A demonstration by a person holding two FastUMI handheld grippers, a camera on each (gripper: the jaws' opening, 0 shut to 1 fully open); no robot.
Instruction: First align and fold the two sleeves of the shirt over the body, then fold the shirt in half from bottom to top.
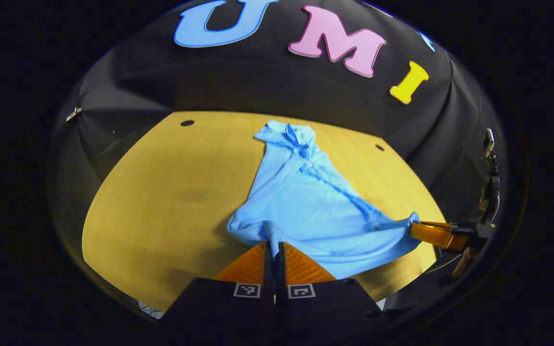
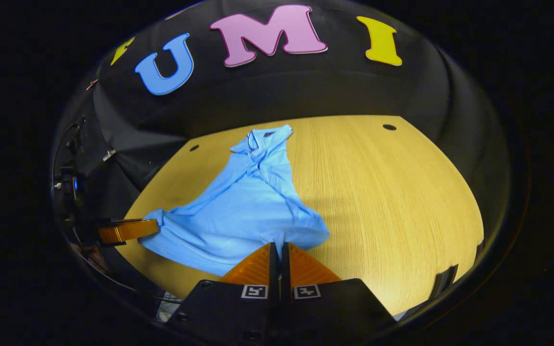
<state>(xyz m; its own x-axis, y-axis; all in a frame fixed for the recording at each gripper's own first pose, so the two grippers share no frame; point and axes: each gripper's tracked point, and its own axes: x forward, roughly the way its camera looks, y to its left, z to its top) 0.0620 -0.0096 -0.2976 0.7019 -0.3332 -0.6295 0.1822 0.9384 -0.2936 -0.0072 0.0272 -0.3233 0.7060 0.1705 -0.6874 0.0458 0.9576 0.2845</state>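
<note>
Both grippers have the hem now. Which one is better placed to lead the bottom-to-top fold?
Neither clearly. The left gripper and right gripper each pinch a bottom corner of the shirt, the collar lying straight ahead on the table. They should move together.

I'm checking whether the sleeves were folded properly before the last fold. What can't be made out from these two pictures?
- Sleeves: in both views the blue shirt is bunched, so its folds hide them.
- Hem corners: each is pinched inside a gripper, the left gripper and the right gripper.
- Collar: too small and far to judge.
- Table near edge: cut off by each gripper's body.
</note>
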